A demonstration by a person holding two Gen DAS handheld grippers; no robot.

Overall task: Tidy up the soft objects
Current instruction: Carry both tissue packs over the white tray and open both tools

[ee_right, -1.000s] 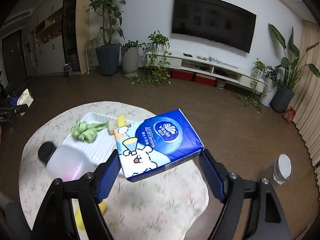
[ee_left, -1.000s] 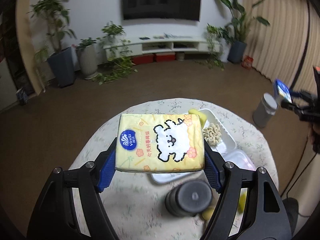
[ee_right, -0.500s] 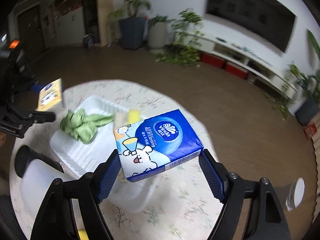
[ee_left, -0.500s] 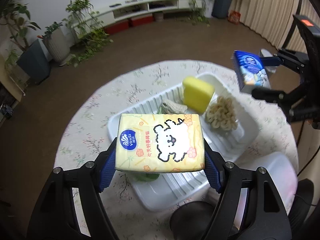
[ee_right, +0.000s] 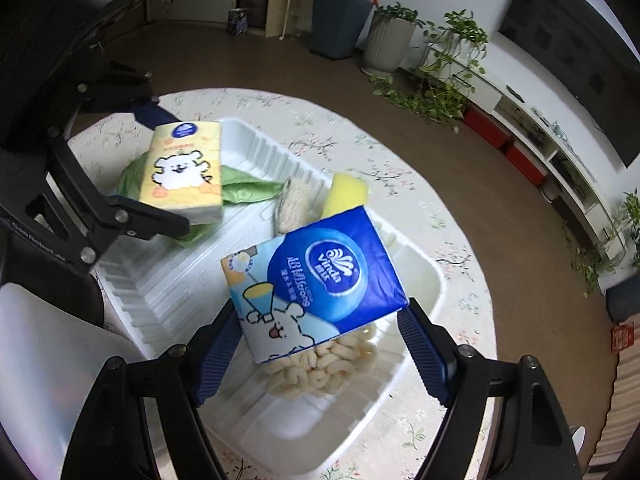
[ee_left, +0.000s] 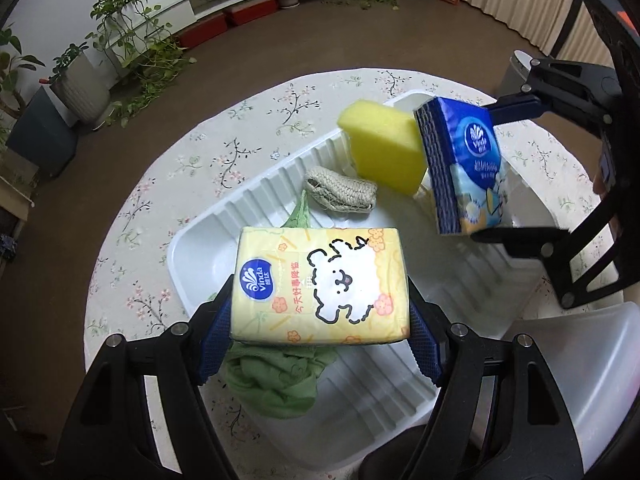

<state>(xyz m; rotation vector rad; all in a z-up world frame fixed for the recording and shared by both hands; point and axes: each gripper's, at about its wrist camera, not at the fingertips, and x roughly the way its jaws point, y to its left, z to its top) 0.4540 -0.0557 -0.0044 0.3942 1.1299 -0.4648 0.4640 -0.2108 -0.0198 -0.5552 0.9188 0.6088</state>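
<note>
My left gripper (ee_left: 320, 316) is shut on a yellow tissue pack (ee_left: 320, 284) with a white bear print, held over the near-left part of a white ribbed tray (ee_left: 256, 196). My right gripper (ee_right: 320, 336) is shut on a blue tissue pack (ee_right: 316, 280), held over the tray's (ee_right: 432, 280) other end. In the tray lie a green cloth (ee_left: 276, 384), a woven straw piece (ee_left: 340, 192), a yellow sponge (ee_left: 384, 144) and a pale knotted bundle (ee_right: 320, 372). The right wrist view also shows the yellow pack (ee_right: 184, 168) above the green cloth (ee_right: 244, 190).
The tray sits on a round table with a floral cloth (ee_left: 160, 168). A translucent white plastic container (ee_left: 580, 380) with a dark lid (ee_left: 408, 456) stands at the near edge. Around the table are brown floor, potted plants (ee_left: 80, 84) and a low TV shelf (ee_right: 560, 140).
Both grippers have tipped downward and come in over the tray, each still carrying its tissue pack. The two packs now hang close above the tray's contents, nearer to each other.
</note>
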